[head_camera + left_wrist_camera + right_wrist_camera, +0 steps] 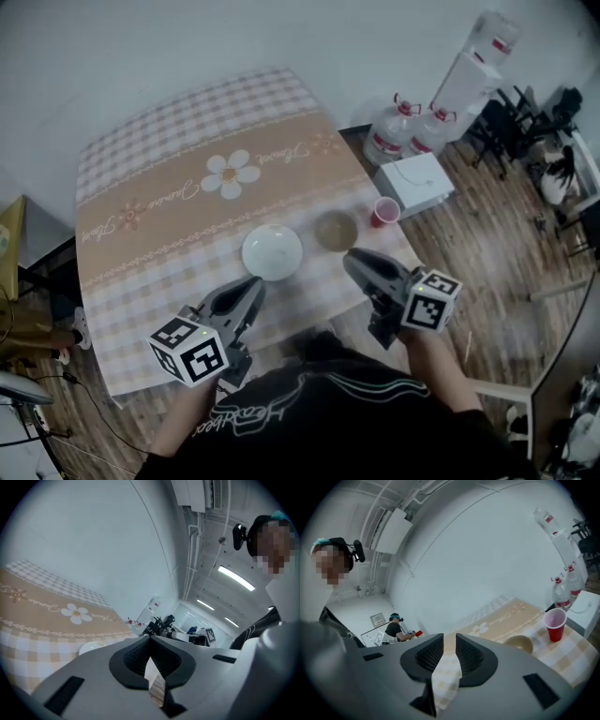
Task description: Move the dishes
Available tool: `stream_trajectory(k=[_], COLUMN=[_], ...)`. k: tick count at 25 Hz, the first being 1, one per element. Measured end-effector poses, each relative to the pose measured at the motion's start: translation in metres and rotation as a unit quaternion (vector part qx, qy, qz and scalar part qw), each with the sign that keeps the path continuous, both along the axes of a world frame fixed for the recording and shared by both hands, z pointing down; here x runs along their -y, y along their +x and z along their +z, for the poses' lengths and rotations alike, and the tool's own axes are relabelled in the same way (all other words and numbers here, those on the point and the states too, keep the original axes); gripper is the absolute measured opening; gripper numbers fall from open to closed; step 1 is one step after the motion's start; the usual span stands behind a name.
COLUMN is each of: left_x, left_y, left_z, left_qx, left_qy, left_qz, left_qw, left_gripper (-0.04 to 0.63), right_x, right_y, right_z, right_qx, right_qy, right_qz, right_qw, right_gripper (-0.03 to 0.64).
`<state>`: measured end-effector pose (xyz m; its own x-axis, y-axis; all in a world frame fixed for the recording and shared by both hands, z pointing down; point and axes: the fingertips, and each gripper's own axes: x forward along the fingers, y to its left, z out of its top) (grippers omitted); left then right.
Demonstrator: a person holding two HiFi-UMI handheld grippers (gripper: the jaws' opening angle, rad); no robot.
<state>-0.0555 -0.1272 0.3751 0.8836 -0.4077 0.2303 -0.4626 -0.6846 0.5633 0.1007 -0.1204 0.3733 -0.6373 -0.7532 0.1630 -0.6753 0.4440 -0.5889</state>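
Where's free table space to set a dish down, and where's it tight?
Free: the whole far half of the tablecloth beyond the daisy print, and the strip left of the white bowl. Tight: the near-right corner, where white bowl, brown bowl and red cup sit close.

The white bowl (272,251) sits just ahead of the left tool (251,286), blocking a straight push forward. The brown bowl (336,230) lies just ahead of the right tool (354,260), a little to its left. The red cup (384,212) stands ahead to its right, near the counter (169,159) edge. Narrow strips of bare cloth run between the two bowls and between the brown bowl and the cup. Beyond the dishes the far half of the counter is free. The stretch left of the left tool is also free. Off the counter's edge, past the cup, water bottles (394,131) and a white box (412,183) stand on the floor.
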Motion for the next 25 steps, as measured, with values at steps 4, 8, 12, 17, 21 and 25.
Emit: stream_trajectory(k=[4,8,12,17,21,25], left_x=[-0.032,-0.077,-0.100,-0.129,-0.176,-0.225], left_y=[0.002,0.007,0.012,0.021,0.056,0.088], left_z=[-0.028,-0.047,-0.065,-0.072,-0.053,-0.045], left_qx=[-0.016,-0.015,-0.038,-0.026,0.004,0.017], left_qy=[0.028,0.071,0.111,0.121,0.109,0.113], left_qz=[0.044,0.102,0.105,0.105,0.117,0.134], left_qw=[0.9985,0.9921,0.9876,0.9867,0.9871,0.9843], left_gripper=[-0.006,-0.006,-0.006,-0.006,-0.006,-0.006], right_x=[-0.043,-0.082,-0.101,-0.128,-0.170,-0.211], right_y=[-0.042,-0.069,-0.084,-0.091,-0.065,-0.030], right_z=[-0.028,-0.045,-0.064,-0.060,-0.037,-0.028], right_qx=[-0.018,-0.024,-0.045,-0.069,-0.066,-0.058], right_qy=[0.023,0.041,0.074,0.081,0.059,0.052], right_qz=[-0.078,-0.148,-0.199,-0.214,-0.212,-0.182], right_qw=[0.997,0.988,0.976,0.971,0.973,0.980], right_gripper=[0.043,0.025,0.014,0.014,0.013,0.013])
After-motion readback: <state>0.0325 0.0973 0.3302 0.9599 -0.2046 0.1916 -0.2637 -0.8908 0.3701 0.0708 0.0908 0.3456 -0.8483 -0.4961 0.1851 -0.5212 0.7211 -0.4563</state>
